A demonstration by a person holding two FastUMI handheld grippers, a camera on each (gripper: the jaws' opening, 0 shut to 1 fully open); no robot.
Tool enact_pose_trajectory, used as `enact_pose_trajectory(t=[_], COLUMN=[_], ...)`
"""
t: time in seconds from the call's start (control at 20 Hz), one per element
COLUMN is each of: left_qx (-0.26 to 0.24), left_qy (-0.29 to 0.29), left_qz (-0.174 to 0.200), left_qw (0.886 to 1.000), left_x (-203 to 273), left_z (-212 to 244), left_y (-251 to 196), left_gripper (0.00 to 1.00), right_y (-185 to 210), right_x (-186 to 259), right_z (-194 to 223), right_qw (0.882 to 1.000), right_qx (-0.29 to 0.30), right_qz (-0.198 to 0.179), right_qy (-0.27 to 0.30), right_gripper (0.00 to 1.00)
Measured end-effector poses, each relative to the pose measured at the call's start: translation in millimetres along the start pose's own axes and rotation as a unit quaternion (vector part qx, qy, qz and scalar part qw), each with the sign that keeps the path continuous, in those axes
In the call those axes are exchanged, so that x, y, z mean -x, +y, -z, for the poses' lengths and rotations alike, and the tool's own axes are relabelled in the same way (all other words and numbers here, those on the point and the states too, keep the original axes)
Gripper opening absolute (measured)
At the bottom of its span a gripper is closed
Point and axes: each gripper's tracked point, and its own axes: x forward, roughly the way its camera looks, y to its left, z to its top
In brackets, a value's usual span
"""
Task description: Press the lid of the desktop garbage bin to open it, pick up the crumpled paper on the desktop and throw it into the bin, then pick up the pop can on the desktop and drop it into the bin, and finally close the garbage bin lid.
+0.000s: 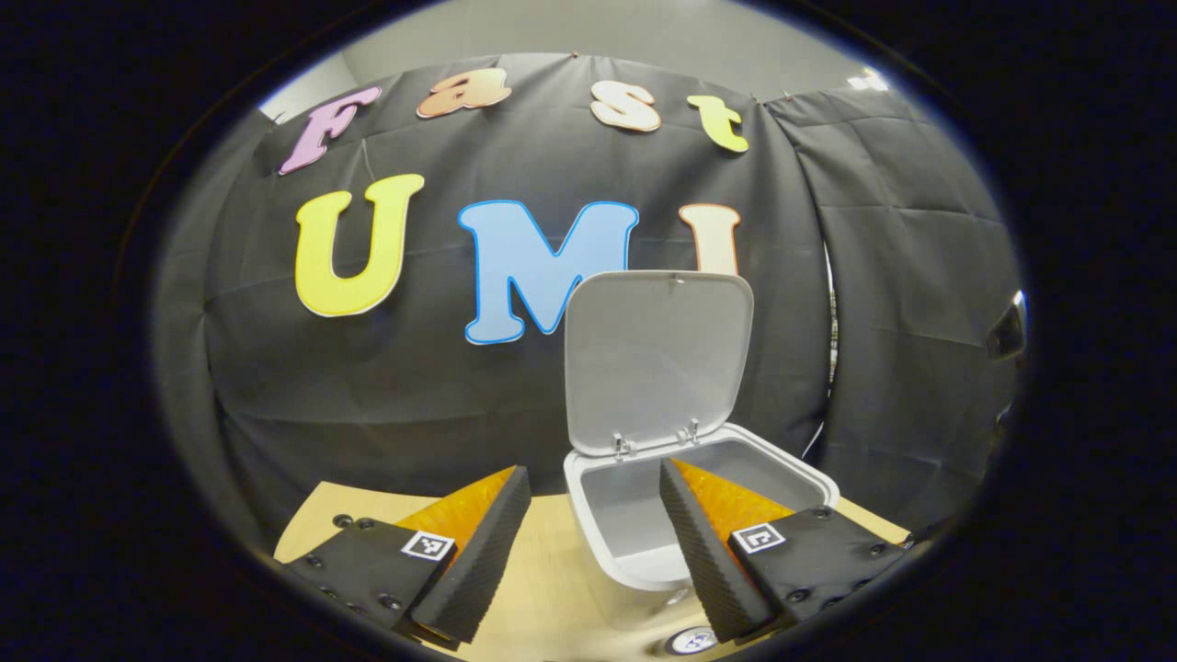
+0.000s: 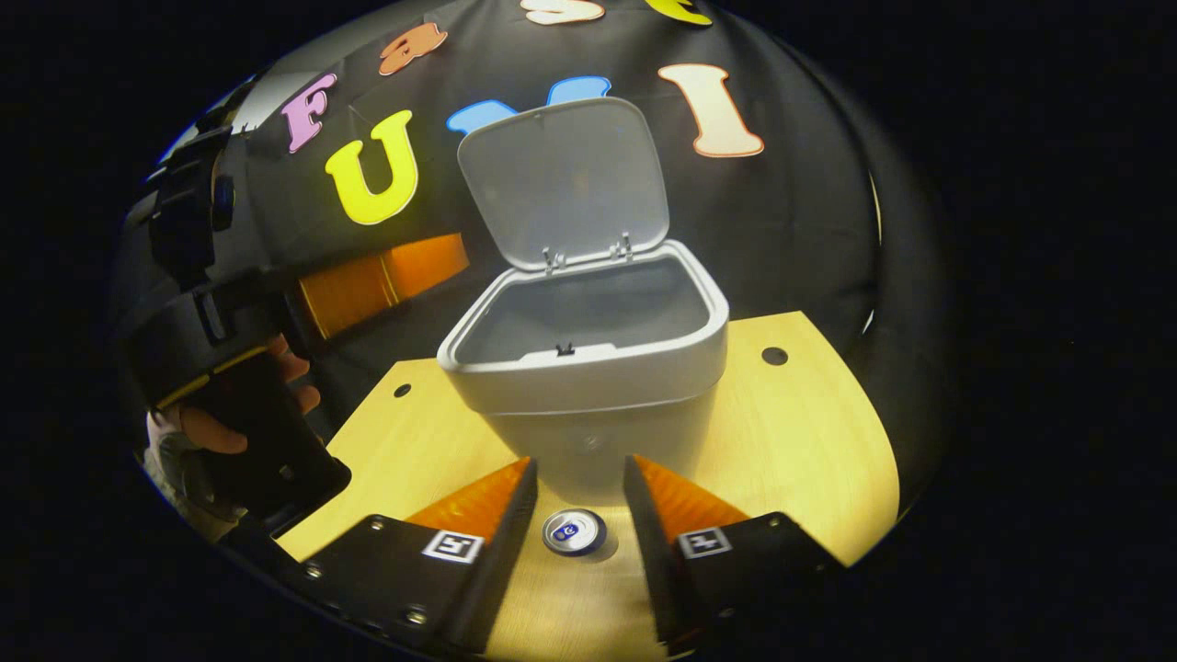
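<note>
Your right gripper hangs wide above the upright pop can, just near of the open bin; closing off-centre could topple it. Your left gripper is also wide.

There is one bin with one lid, standing open, and one can stands upright on one table. Two grippers show, the left and the right, plus one hand.
</note>
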Motion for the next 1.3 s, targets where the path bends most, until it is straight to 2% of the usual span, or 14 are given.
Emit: enact_pose_trajectory(t=[0.05, 0.1, 0.15, 0.35, 0.4, 0.5, 0.55, 1.3], left_qx=[0.001, 0.001, 0.001, 0.001, 0.002, 0.004, 0.005, 0.006], left_qy=[0.0, 0.0, 0.001, 0.001, 0.001, 0.002, 0.003, 0.01], left_qz=[-0.002, -0.005, -0.008, -0.019, -0.022, -0.028, -0.031, -0.057], left_qw=[1.0, 1.0, 1.0, 1.0, 1.0, 1.0, 0.999, 0.998], left_x=[1, 2, 4, 10, 11, 15, 17, 30], left_z=[0, 0, 0, 0, 0, 0, 1, 8], left_y=[2, 6, 9, 21, 25, 32, 37, 73], left_gripper=[0.97, 0.94, 0.97, 0.97, 0.94, 0.94, 0.97, 0.97], right_y=[2, 3, 6, 8, 10, 13, 15, -1], right_x=[-2, -6, -9, -16, -19, -26, -29, -70], right_z=[7, 14, 18, 42, 46, 50, 53, 114], right_qw=[1.0, 1.0, 1.0, 0.998, 0.997, 0.996, 0.995, 0.981], right_qx=[0.004, 0.009, 0.014, 0.038, 0.04, 0.045, 0.05, 0.101], right_qz=[-0.004, -0.008, -0.011, -0.013, -0.014, -0.015, -0.015, 0.02], right_qy=[0.008, 0.016, 0.025, 0.055, 0.064, 0.076, 0.079, 0.165], right_gripper=[0.81, 0.88, 0.97, 0.98, 0.98, 0.98, 0.98, 0.99])
